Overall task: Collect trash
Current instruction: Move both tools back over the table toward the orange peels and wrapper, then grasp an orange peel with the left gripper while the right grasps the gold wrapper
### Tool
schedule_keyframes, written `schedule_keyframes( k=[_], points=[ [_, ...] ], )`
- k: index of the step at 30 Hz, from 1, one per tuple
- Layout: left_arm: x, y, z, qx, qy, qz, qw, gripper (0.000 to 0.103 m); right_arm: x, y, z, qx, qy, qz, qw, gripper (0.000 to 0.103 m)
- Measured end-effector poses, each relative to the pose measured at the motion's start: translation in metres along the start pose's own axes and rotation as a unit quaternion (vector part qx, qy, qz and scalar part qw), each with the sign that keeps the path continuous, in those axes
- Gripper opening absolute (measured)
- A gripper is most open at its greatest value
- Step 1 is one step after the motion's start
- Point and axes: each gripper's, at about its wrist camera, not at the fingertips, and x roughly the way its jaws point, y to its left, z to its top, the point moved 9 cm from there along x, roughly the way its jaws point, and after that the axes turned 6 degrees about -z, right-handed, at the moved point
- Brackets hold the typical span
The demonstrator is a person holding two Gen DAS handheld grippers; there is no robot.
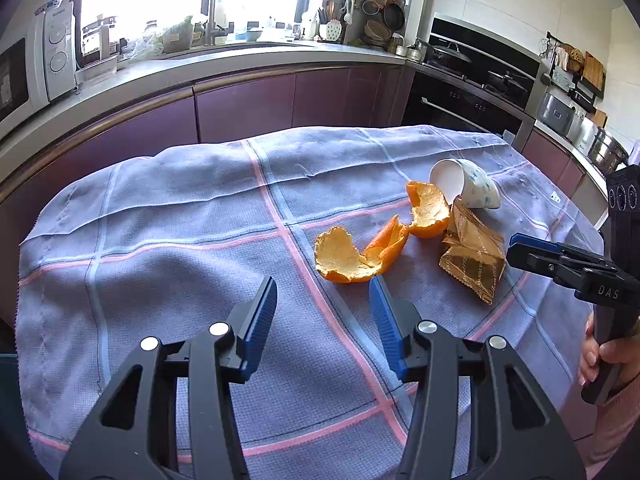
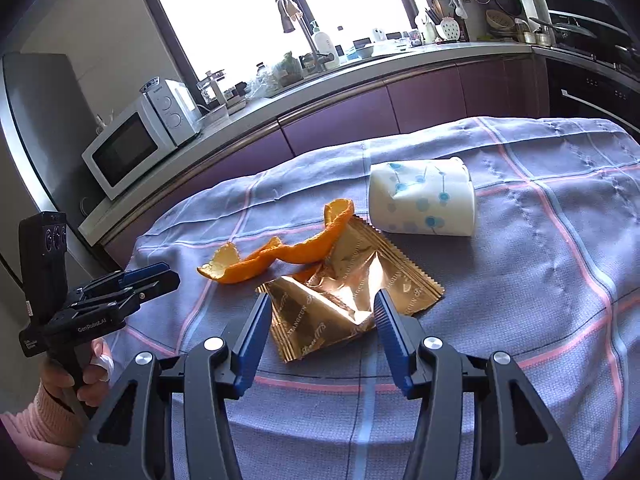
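**Desk editor:** Peel first, from the left wrist view. What is there?

**Photographer:** Orange peel point(image 1: 372, 240) lies in curled pieces on the checked cloth point(image 1: 168, 248) covering the desk, right of centre. The left hand-held gripper point(image 1: 323, 300) hangs just short of it, jaws roughly half apart, nothing between them; its right fingertip sits almost at the nearest edge of the peel. Beyond lie a gold wrapper point(image 1: 474, 256) and a tipped paper cup point(image 1: 466, 190), all three close together. The right hand-held gripper point(image 1: 516, 248) comes in from the side, next to the wrapper.

**Desk editor:** How would the peel handle?

**Photographer:** Light and leathery, I would judge, and apt to tear where the pieces join. A raised rim looks the best place to pinch.

**Desk editor:** And the right wrist view?

**Photographer:** The wrapper point(image 2: 352, 300) lies directly ahead of the right hand-held gripper point(image 2: 322, 304), jaws about half apart and empty, one on each side of its near part. The peel point(image 2: 280, 256) is behind it, the cup point(image 2: 424, 200) on its side further back. The left hand-held gripper point(image 2: 160, 276) shows at the left edge.

**Desk editor:** Any difficulty there?

**Photographer:** Foil looks thin, slick and crinkly. A raised fold should give better purchase than a flat edge. The cup would crush easily, so the rim is safest.
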Motion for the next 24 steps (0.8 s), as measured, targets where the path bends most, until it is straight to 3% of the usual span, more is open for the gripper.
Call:
schedule_keyframes(
  k=[11,17,20,24],
  points=[
    [0.033,0.000,0.008,-0.034,0.037,-0.032,0.9982,0.050,0.016,-0.031,0.012,0.019,0.018,-0.009,1.000,0.057],
    [0.051,-0.001,0.007,-0.047,0.064,-0.046,0.9958,0.044,0.029,-0.038,0.018,0.019,0.036,-0.008,0.999,0.058],
    [0.056,-0.004,0.006,-0.049,0.070,-0.051,0.9950,0.041,0.033,-0.035,0.014,0.016,0.047,0.001,0.999,0.058],
    [0.057,-0.006,0.004,-0.046,0.073,-0.054,0.9948,0.024,0.030,-0.032,0.012,0.018,0.049,0.014,0.999,0.058]
  ],
)
